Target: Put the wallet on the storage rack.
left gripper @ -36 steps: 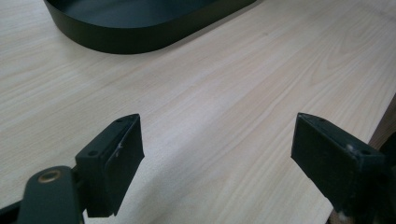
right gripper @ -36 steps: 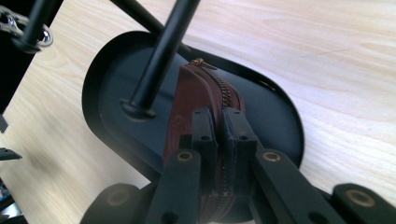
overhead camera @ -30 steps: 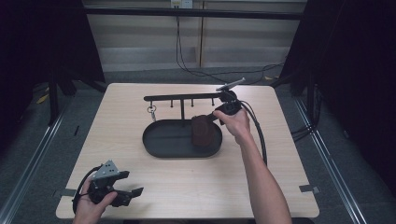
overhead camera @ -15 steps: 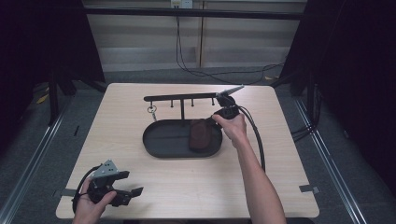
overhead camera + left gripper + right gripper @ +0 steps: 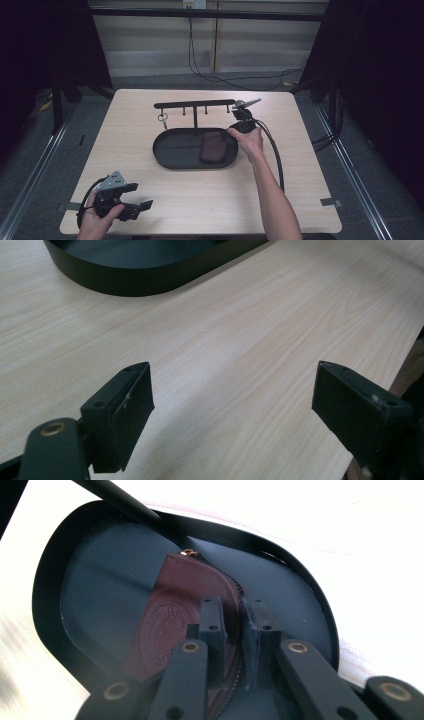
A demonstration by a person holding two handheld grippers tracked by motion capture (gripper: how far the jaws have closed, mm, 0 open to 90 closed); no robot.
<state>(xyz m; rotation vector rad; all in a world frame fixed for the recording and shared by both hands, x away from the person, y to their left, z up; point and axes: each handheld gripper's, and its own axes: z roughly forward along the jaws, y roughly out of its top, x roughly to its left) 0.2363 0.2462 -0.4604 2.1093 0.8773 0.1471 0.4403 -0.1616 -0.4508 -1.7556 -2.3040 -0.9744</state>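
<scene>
The right gripper has its two black jaws nearly together with a thin gap, hovering over a dark red leather zip pouch without clamping it. The pouch lies flat in the right half of a black oval metal tray at the middle of the pale wooden table. A black rail with pegs stands just beyond the tray, a key ring hanging from its left end. At the near left corner, the left gripper rests with jaws wide apart, empty. Grey floor, cables and dark curtains surround the table.
</scene>
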